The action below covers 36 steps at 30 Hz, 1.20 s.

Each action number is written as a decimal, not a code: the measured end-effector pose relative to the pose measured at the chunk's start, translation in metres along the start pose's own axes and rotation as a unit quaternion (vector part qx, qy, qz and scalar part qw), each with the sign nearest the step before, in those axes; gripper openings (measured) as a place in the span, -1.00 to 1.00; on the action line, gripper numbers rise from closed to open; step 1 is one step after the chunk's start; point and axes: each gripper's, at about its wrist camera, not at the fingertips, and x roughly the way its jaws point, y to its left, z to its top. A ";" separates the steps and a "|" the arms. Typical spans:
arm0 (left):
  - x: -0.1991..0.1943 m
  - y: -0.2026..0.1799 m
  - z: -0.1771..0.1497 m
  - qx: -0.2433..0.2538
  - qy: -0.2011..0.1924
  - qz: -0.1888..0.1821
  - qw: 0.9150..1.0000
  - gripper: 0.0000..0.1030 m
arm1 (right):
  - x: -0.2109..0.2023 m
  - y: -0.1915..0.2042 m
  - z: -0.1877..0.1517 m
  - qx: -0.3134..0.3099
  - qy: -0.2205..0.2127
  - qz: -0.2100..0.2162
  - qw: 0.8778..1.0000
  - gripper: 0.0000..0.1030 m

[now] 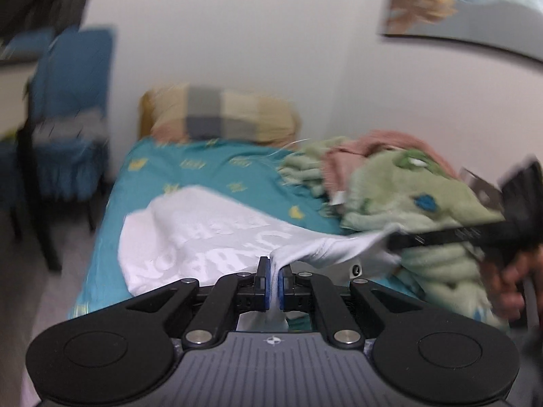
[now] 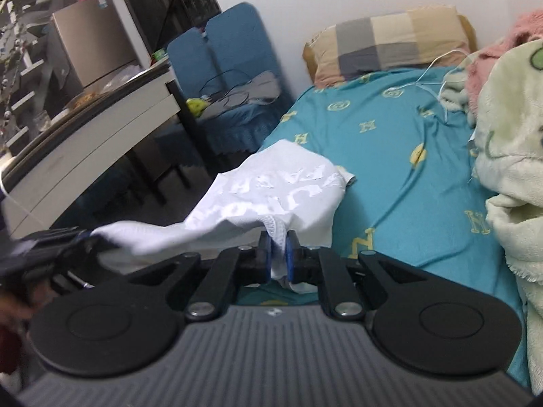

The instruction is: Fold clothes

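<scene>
A white T-shirt point(image 1: 203, 234) with pale lettering is held up over the near end of a bed with a teal sheet point(image 1: 210, 166). My left gripper point(image 1: 274, 268) is shut on a bunched edge of the shirt. My right gripper point(image 2: 279, 237) is shut on another bunched edge of the same shirt point(image 2: 271, 196). The cloth stretches between the two grippers and its far part drapes onto the sheet point(image 2: 390, 142). The right gripper also shows blurred in the left wrist view point(image 1: 393, 240). The left gripper shows blurred in the right wrist view point(image 2: 95, 237).
A checked pillow point(image 1: 220, 115) lies at the bed's head by the white wall. A pile of green and pink fleece blankets point(image 2: 509, 142) fills the bed's right side. A blue chair point(image 2: 230, 68) and a white desk point(image 2: 101, 118) stand left of the bed.
</scene>
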 end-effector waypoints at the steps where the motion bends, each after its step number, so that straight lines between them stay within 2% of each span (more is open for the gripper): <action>1: 0.015 0.009 0.003 -0.016 0.013 0.010 1.000 -0.90 | 0.003 -0.001 0.002 -0.001 0.006 0.003 1.000 -0.78; 3: 0.049 0.024 0.003 -0.031 0.046 0.036 0.998 -0.90 | 0.013 -0.006 0.005 0.002 0.020 0.006 1.000 -0.78; 7: 0.116 0.053 0.002 -0.060 0.110 0.086 0.988 -0.89 | 0.076 -0.032 0.003 0.050 0.064 -0.021 0.996 -0.77; 11: 0.155 0.063 -0.015 -0.061 0.148 0.112 0.981 -0.84 | 0.113 -0.053 -0.005 0.091 0.080 -0.038 0.992 -0.73; 14: 0.150 0.067 -0.009 -0.068 0.135 0.125 0.981 -0.62 | 0.126 -0.058 -0.011 0.097 0.087 -0.055 0.990 -0.49; 15: 0.145 0.064 -0.006 -0.059 0.122 0.136 0.981 -0.46 | 0.126 -0.058 -0.011 0.092 0.082 -0.064 0.990 -0.32; 16: 0.140 0.059 -0.002 -0.047 0.107 0.146 0.982 -0.39 | 0.123 -0.057 -0.009 0.088 0.071 -0.070 0.991 -0.14; 18: 0.131 0.051 0.005 -0.026 0.079 0.158 0.984 -0.38 | 0.114 -0.053 -0.006 0.083 0.044 -0.072 0.993 0.03; 22: 0.114 0.031 0.009 0.009 0.060 0.165 0.984 -0.35 | 0.089 -0.040 -0.001 0.078 -0.018 -0.076 0.994 0.10; 24: 0.108 0.021 0.007 0.031 0.060 0.159 0.985 -0.37 | 0.080 -0.031 -0.001 0.060 -0.030 -0.091 0.994 0.10; 25: 0.105 0.016 0.006 0.042 0.062 0.155 0.985 -0.37 | 0.079 -0.028 -0.001 0.046 -0.022 -0.101 0.994 0.10; 27: 0.105 0.010 0.001 0.060 0.077 0.145 0.985 -0.37 | 0.085 -0.026 -0.005 0.020 0.030 -0.115 0.993 0.10; 30: 0.103 0.002 -0.008 0.082 0.094 0.135 0.983 -0.37 | 0.085 -0.033 -0.016 0.045 0.082 -0.109 0.990 0.10; 31: 0.101 -0.001 -0.010 0.090 0.094 0.130 0.983 -0.37 | 0.082 -0.035 -0.019 0.055 0.086 -0.106 0.989 0.10; 34: 0.099 -0.006 -0.012 0.096 0.088 0.121 0.984 -0.37 | 0.061 -0.034 -0.021 0.079 0.059 -0.095 0.991 0.11; 36: 0.097 -0.006 -0.012 0.089 0.084 0.117 0.986 -0.37 | 0.047 -0.029 -0.020 0.073 0.031 -0.086 0.993 0.14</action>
